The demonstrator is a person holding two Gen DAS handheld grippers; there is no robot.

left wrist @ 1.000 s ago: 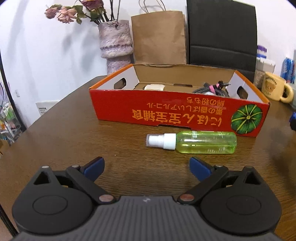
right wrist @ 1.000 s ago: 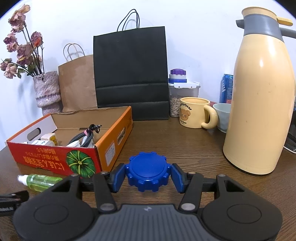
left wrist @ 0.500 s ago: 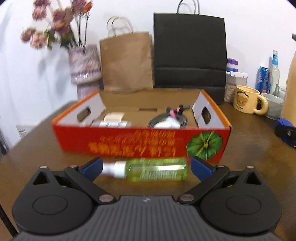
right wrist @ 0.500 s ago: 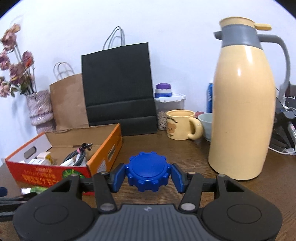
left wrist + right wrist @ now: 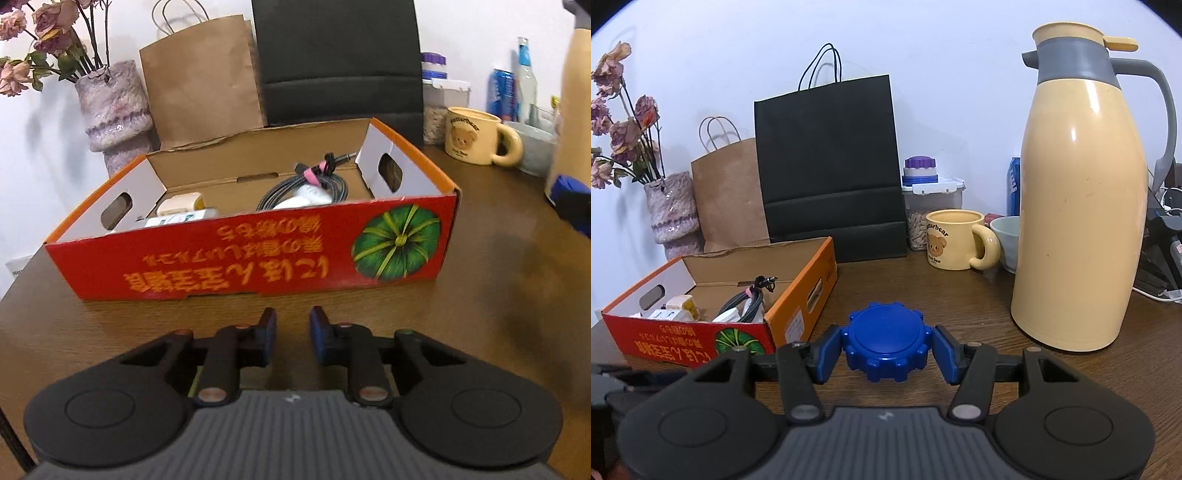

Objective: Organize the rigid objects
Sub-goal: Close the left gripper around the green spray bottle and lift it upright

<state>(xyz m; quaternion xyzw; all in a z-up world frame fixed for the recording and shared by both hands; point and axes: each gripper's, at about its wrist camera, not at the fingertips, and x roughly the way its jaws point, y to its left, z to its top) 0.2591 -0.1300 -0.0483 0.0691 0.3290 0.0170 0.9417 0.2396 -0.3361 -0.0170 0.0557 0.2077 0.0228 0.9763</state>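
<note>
I work at a brown wooden table (image 5: pixel 498 295) against a white wall, with a black paper bag (image 5: pixel 831 166) standing at the far edge. The red cardboard box (image 5: pixel 258 258) sits just beyond my left gripper (image 5: pixel 291 317), its long printed wall facing me; cables and small white items lie inside. My left jaws have just snapped together, and I see nothing between the pads. My right gripper (image 5: pixel 886 343) is clamped on a blue notched disc (image 5: pixel 886 334), one pad on each side, near the box's right corner and left of the cream thermos jug (image 5: pixel 1078 221).
</note>
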